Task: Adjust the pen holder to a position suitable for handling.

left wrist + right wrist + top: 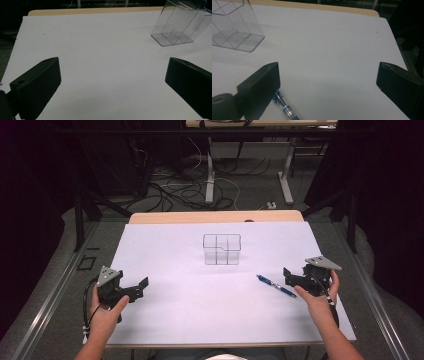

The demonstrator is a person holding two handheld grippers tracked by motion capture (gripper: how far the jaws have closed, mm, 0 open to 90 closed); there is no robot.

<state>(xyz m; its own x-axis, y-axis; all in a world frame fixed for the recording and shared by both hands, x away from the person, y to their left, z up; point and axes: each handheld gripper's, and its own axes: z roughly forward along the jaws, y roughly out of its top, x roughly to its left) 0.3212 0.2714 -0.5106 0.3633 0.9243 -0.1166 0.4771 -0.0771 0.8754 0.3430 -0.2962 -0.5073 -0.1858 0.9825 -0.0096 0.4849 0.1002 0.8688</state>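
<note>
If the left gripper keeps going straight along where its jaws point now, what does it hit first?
Probably nothing soon. The left gripper has its jaws wide open, with bare white table ahead to the far edge. The clear plastic organizer sits right of that line, likely missed, though depth is hard to judge.

Both forearms are bare, with no sleeve in sight. The left gripper (137,288) and the right gripper (291,276) are black, blocky units, each topped by a grey three-cornered plate behind the jaws and trailing a black cable with a white band beside the wrist. In the gripper views the jaws are thick, matt black slabs with rounded corners, each with a small round hole near its upper edge.
</note>
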